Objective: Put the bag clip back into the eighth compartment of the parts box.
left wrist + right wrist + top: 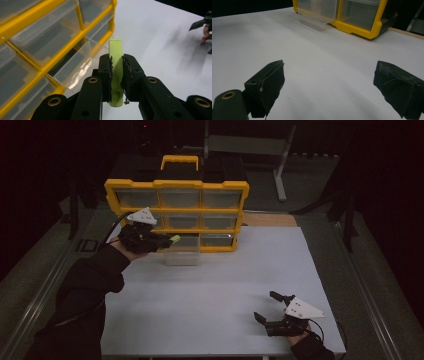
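left tool (116, 75): we see it clamped on a flat lime-green plastic strip (116, 62), long axis running straight out past the tips
open drawer (182, 251): pulled out of the yellow organizer (176, 184), bottom row, just ahead and left of the strip's tip (in the left gripper view)
right tool (267, 308): jaws wide apart, empty, low on the white counter (215, 285), well apart from the drawer
nearer hand: left

My left tongs (116, 75) are matt black plastic with brass-coloured rivets, their pads rough and frayed at the edges, clamped on a smooth, pale green plastic strip (116, 62). The yellow plastic organiser cabinet (176, 185) looks semi-glossy, its clear plastic drawers (75, 65) shiny. The white counter (220, 290) is smooth and matt. My right tongs (332, 87) show coarse black pads.
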